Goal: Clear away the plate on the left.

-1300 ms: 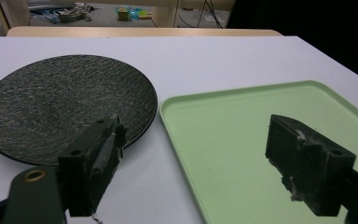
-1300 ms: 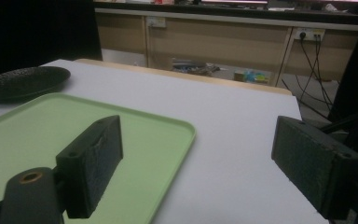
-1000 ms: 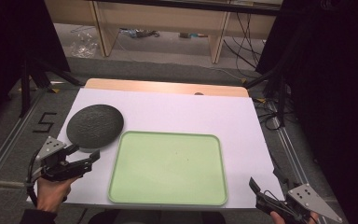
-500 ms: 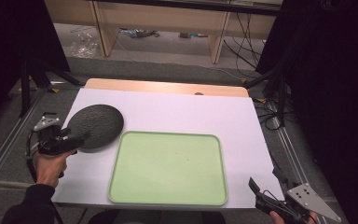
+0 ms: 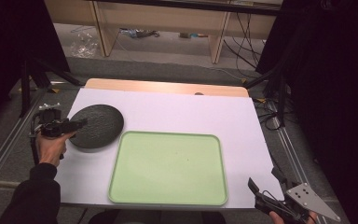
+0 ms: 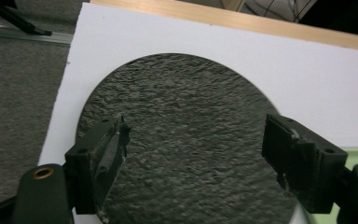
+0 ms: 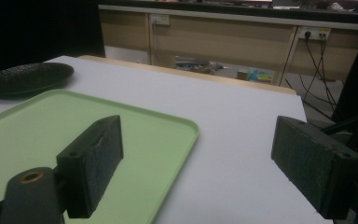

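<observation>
left gripper level, over dark plate edge

The light is soft and comes from above; the white tabletop is the brightest area, without hard glare. The room at both sides is almost black — no detail there. The dark plate throws a weak shadow on the tabletop. In both gripper views the near jaws are a little blurred, and all pictures look grainy.
</observation>
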The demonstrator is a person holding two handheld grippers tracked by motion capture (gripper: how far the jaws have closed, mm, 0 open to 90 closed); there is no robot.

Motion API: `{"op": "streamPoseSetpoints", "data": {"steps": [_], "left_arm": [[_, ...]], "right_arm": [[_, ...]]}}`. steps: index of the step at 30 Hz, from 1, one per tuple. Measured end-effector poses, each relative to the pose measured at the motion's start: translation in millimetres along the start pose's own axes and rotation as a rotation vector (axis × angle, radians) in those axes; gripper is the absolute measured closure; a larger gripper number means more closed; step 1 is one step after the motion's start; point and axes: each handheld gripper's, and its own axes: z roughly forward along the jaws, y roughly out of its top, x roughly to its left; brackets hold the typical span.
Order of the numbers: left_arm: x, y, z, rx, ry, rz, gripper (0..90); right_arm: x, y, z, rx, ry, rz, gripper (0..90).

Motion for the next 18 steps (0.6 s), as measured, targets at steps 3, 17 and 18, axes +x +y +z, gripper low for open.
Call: {"op": "streamPoseSetpoints", "data": {"steps": [3,17,18], "left_arm": [[5.4,2.5,7.7,0.030,-0.002,0.015,20.8],[55.3,5.7,27.3,0.097,-0.040,-0.102,20.7],[58.7,5.6,28.1,0.101,-0.045,-0.118,20.6]], "right_arm": [[0.1,-0.4,1.2,-0.012,0.008,0.008,17.5],[0.2,-0.1,-0.4,0.016,0.004,0.002,17.6],[-0.1,-0.3,0.2,0.013,0.008,0.000,17.6]]}}
